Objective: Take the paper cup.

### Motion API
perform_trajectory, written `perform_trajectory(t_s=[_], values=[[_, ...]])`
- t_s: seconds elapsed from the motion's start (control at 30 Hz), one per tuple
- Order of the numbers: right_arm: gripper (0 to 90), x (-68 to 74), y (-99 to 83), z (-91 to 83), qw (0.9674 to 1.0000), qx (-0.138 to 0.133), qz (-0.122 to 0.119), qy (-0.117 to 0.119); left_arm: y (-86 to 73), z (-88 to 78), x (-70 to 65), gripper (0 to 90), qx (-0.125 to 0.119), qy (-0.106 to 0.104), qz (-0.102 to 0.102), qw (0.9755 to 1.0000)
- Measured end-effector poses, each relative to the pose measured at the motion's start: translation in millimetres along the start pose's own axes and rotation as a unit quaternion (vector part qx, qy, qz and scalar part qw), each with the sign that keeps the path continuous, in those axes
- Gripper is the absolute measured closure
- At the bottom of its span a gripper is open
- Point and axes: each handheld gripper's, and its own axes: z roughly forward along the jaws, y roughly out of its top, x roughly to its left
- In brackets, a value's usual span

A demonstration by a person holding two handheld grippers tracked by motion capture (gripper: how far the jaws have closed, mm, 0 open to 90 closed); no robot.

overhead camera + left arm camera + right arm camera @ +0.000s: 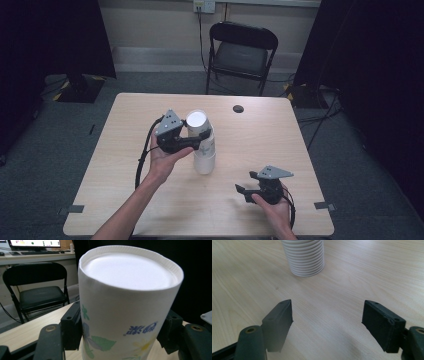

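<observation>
A stack of white paper cups [202, 142] stands upside down in the middle of the wooden table [125, 165]. The top cup [125, 307] has a flower print and blue characters, its flat base facing up. My left gripper [196, 141] is shut on that top cup, one pad on each side of its wall. The stack's ribbed lower rims [305, 257] rest on the table ahead of my right gripper [327, 322], which hovers open and empty near the front right of the table [250, 184].
A black folding chair [240, 52] stands beyond the table's far edge. A small dark round hole [238, 108] sits near the far right of the tabletop. Bare wood lies between the stack and my right gripper.
</observation>
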Motion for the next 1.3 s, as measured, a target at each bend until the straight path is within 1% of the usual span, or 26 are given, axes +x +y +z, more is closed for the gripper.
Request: perform_trajectory(t_s=[0.1, 0.17, 0.2, 0.27, 0.3, 0.4, 0.53, 0.6, 0.63, 0.7, 0.77, 0.8, 0.87, 0.9, 0.93, 0.97, 1.0, 1.07, 1.13, 1.2, 1.27, 1.3], values=[[26.9, 0.9, 0.9, -0.5, 1.0000, -0.001, -0.003, 0.002, 1.8, -4.2, 0.5, 34.8, 0.002, -0.001, -0.003, 1.0000], [27.3, 2.1, 1.8, -0.7, 1.0000, -0.002, -0.007, 0.003, 3.1, -8.2, 0.2, 34.8, 0.004, -0.004, -0.010, 0.9999], [27.3, 3.1, 2.2, -0.6, 0.9999, -0.003, -0.009, 0.000, 3.6, -10.3, 0.3, 34.8, 0.001, -0.007, -0.012, 0.9999], [27.3, 5.2, 3.3, -0.2, 0.9999, -0.005, -0.014, -0.002, 4.6, -14.4, 1.4, 34.7, -0.003, -0.023, -0.019, 0.9995], [27.3, 5.6, 3.6, 0.0, 0.9999, -0.006, -0.015, -0.001, 5.1, -16.3, 1.6, 34.6, -0.006, -0.028, -0.024, 0.9993], [27.2, 8.2, 5.0, 0.6, 0.9998, -0.006, -0.018, 0.002, 5.4, -21.0, 2.2, 34.3, -0.003, -0.043, -0.030, 0.9986], [26.5, 9.7, 8.7, -0.4, 0.9998, -0.010, -0.019, 0.007, 3.2, -27.4, 2.6, 34.3, 0.003, -0.048, -0.030, 0.9984], [26.5, 9.8, 9.4, -0.6, 0.9998, -0.009, -0.017, 0.009, 1.4, -30.7, 3.1, 34.3, 0.011, -0.043, -0.025, 0.9987], [26.5, 10.2, 10.4, -0.5, 0.9997, -0.011, -0.019, 0.010, -1.4, -34.1, 3.0, 34.3, 0.015, -0.044, -0.030, 0.9985], [26.5, 11.3, 11.4, -1.1, 0.9997, -0.012, -0.020, 0.011, -4.7, -38.0, 2.6, 34.2, 0.026, -0.042, -0.026, 0.9985], [26.5, 12.1, 11.8, -1.5, 0.9996, -0.015, -0.020, 0.012, -6.7, -39.6, 1.9, 33.5, 0.025, -0.043, -0.025, 0.9984], [28.4, 13.4, 12.6, -2.4, 0.9994, -0.021, -0.021, 0.017, -11.4, -44.7, -0.2, 33.4, 0.034, -0.046, -0.006, 0.9983], [29.6, 15.3, 13.2, -3.8, 0.9992, -0.027, -0.023, 0.020, -16.2, -48.9, -1.4, 33.4, 0.048, -0.047, -0.006, 0.9977], [29.6, 15.3, 13.2, -3.8, 0.9992, -0.027, -0.023, 0.020, -16.2, -48.9, -1.4, 33.4, 0.048, -0.047, -0.006, 0.9977], [29.7, 16.2, 13.7, -3.8, 0.9990, -0.027, -0.025, 0.024, -18.7, -50.7, -2.2, 33.4, 0.050, -0.047, -0.006, 0.9976], [29.7, 18.7, 14.7, -2.8, 0.9990, -0.022, -0.026, 0.028, -23.3, -53.1, -4.6, 33.5, 0.055, -0.047, -0.005, 0.9974], [29.7, 18.7, 14.7, -2.8, 0.9990, -0.022, -0.026, 0.028, -23.3, -53.1, -4.6, 33.5, 0.055, -0.047, -0.005, 0.9974], [29.7, 21.2, 16.0, -1.6, 0.9989, -0.018, -0.026, 0.035, -28.4, -54.0, -7.1, 33.5, 0.062, -0.050, -0.009, 0.9968], [29.6, 25.0, 19.1, -1.2, 0.9985, -0.018, -0.029, 0.042, -35.9, -54.9, -10.4, 33.5, 0.064, -0.059, -0.018, 0.9961], [29.6, 27.1, 21.5, -1.5, 0.9983, -0.020, -0.028, 0.048, -41.9, -55.5, -12.7, 33.3, 0.069, -0.063, -0.016, 0.9955], [29.7, 29.3, 23.5, -1.3, 0.9980, -0.020, -0.033, 0.050, -47.8, -57.4, -13.1, 33.1, 0.067, -0.064, -0.028, 0.9953], [29.9, 29.8, 24.1, -1.3, 0.9978, -0.017, -0.034, 0.053, -50.5, -58.6, -12.4, 33.0, 0.069, -0.061, -0.032, 0.9952]])
